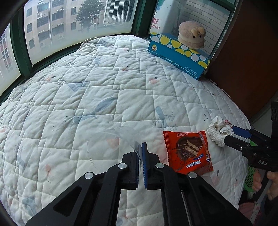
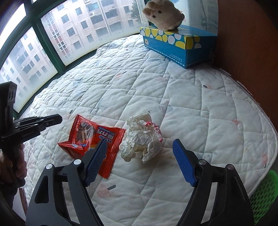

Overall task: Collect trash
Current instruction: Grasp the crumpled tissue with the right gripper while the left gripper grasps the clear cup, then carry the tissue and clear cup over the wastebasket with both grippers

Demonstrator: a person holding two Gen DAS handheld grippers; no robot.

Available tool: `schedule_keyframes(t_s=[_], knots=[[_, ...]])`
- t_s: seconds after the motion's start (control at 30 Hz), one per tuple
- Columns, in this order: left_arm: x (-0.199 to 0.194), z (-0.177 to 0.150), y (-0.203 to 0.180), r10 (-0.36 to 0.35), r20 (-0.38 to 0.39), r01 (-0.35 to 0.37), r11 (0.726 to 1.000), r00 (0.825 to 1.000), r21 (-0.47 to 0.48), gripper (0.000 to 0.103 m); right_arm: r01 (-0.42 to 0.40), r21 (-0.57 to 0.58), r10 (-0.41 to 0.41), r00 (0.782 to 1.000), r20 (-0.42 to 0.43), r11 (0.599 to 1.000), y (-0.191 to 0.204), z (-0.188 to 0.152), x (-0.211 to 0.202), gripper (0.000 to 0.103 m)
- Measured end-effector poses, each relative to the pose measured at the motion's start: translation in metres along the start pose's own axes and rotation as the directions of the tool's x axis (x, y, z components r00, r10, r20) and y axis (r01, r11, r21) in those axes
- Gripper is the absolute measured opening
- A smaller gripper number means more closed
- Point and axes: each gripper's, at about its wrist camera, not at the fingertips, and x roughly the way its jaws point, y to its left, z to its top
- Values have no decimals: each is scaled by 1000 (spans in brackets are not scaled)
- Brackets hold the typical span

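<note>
The crumpled paper ball point(image 2: 141, 137) lies on the bed point(image 2: 199, 104) straight ahead of the right hand-held gripper point(image 2: 139, 163), centred between its two blue pads, which stand wide apart on either side of it without touching. It has no clear long axis, so a straight advance and a squeeze looks like all the coming move calls for. The right hand-held gripper is plainly the nearer one to it.

Just to that gripper's left lies one red snack wrapper point(image 2: 93, 139), its long axis running diagonally away, one corner under the left pad.

Further left, the left hand-held gripper point(image 1: 140, 156) is pinched together on a thin clear plastic film point(image 1: 107, 140) that curls out ahead of it.

That makes three pieces of trash: one paper ball, one wrapper, one film. Far ahead sits one blue tissue box point(image 2: 173, 45) with one plush toy point(image 2: 164, 14) on top. A green mesh basket point(image 2: 264, 194) shows at the bed's edge, to the right gripper's right.
</note>
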Motion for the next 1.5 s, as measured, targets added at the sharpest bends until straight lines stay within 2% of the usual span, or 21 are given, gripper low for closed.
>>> schedule_keyframes(t_s=[0.07, 0.13, 0.3, 0.57, 0.8, 1.17, 1.5], knots=[[-4, -1, 3, 8, 6, -8, 1000, 1000, 1, 4, 6, 6, -5, 1000, -22, 1000, 0, 1, 9, 68], [-9, -2, 6, 11, 11, -11, 1000, 1000, -4, 3, 9, 18, -8, 999, -36, 1000, -1, 0, 16, 56], [-25, 0, 9, 31, 22, -31, 1000, 999, -6, 3, 12, 52, -11, 1000, -15, 999, -5, -5, 9, 52], [-84, 6, -5, 44, 76, -49, 997, 996, 60, 3, 7, 49, -9, 999, 36, 999, -18, -25, -38, 51], [-120, 8, -34, -7, 112, -5, 994, 994, 110, 3, 10, 85, -15, 998, 65, 996, -36, -48, -73, 51], [-140, 0, -98, -106, 117, 80, 975, 987, 209, 3, 94, 116, -105, 990, 99, 989, -72, -92, -127, 51], [-136, -7, -153, -181, 97, 150, 953, 979, 263, 3, 163, 242, -188, 978, 87, 957, -124, -144, -162, 51]])
